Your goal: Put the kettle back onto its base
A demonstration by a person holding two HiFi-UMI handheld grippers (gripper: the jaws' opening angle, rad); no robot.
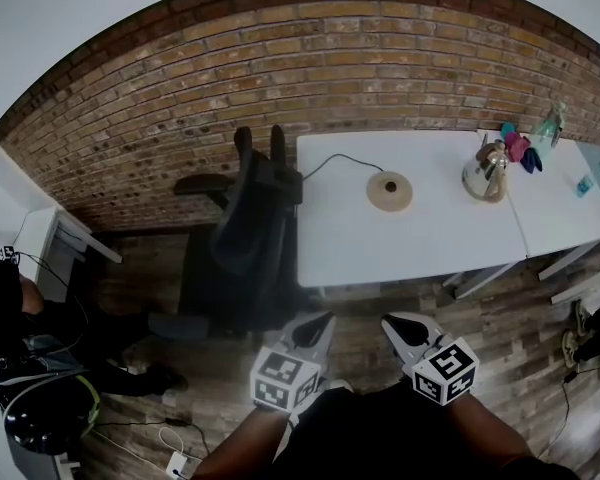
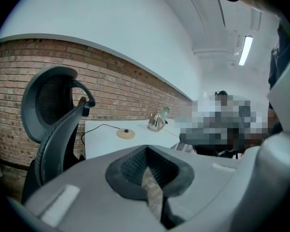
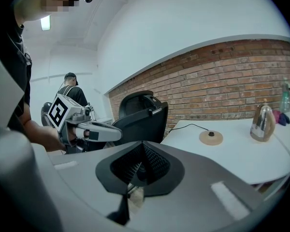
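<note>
A metal kettle stands on the white table near its far right end, apart from its round tan base, which lies at mid-table with a black cable. Both grippers hang low over the wooden floor, short of the table's near edge. My left gripper and right gripper are shut with nothing in them. The left gripper view, past its shut left gripper, shows the kettle and base far ahead. The right gripper view, over its right gripper, shows the kettle, base and left gripper.
A black office chair stands at the table's left end, just ahead of my left gripper. A bottle and a pink cloth sit behind the kettle. A second table adjoins on the right. A person sits at far left.
</note>
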